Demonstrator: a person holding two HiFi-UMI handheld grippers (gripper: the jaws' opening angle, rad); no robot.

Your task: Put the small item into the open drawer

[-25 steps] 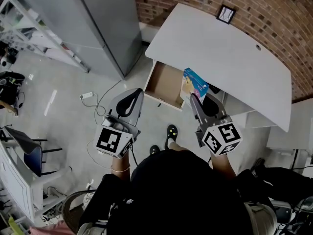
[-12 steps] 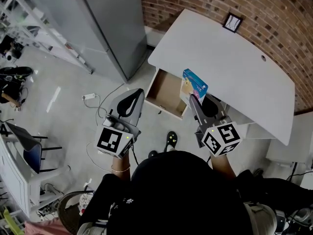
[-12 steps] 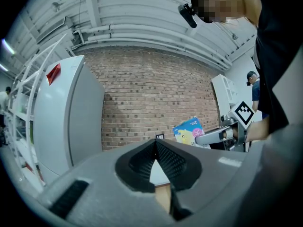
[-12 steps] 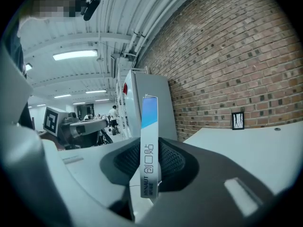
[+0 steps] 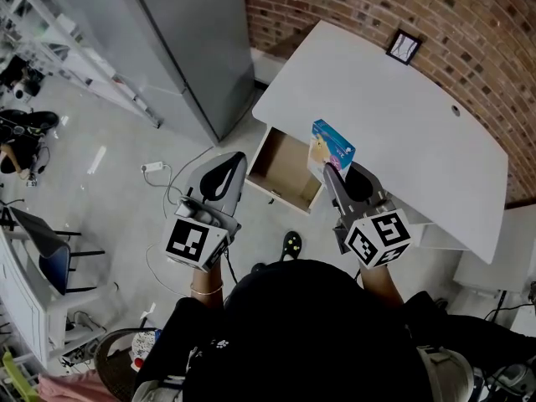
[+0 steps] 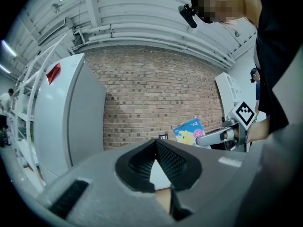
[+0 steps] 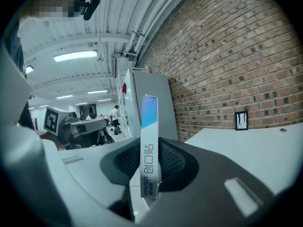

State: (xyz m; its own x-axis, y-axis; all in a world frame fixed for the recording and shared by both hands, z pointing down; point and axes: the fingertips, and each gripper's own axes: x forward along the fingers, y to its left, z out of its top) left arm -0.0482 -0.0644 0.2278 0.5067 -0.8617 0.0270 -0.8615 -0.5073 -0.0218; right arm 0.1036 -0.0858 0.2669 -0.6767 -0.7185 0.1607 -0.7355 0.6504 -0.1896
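Carried at the desk's front edge: the small item (image 5: 332, 146), a flat blue-and-yellow box, stands on edge in my right hand-held gripper (image 5: 328, 172), just beside the right wall of the open drawer (image 5: 280, 167) and not yet over it.

The main risk, as I judge it, is letting go too soon. From this spot the box would strike the front edge of the white desk (image 5: 394, 124) or the drawer wall and could drop to the floor. A second risk lies in the grip itself: the pads hold only the lower part of the box, and most of it rises free above them, so a quick swing towards the drawer could tip or slide it. Held this tall, it could also catch on the desk's edge on the way in.

My right hand-held gripper is partly spread, its two pads pinching the thin box from both faces. My left hand-held gripper (image 5: 235, 159) hangs off the desk's left front corner, above the floor, its tips pressed together with nothing between them. The drawer shows a bare wooden bottom, with room for the box.
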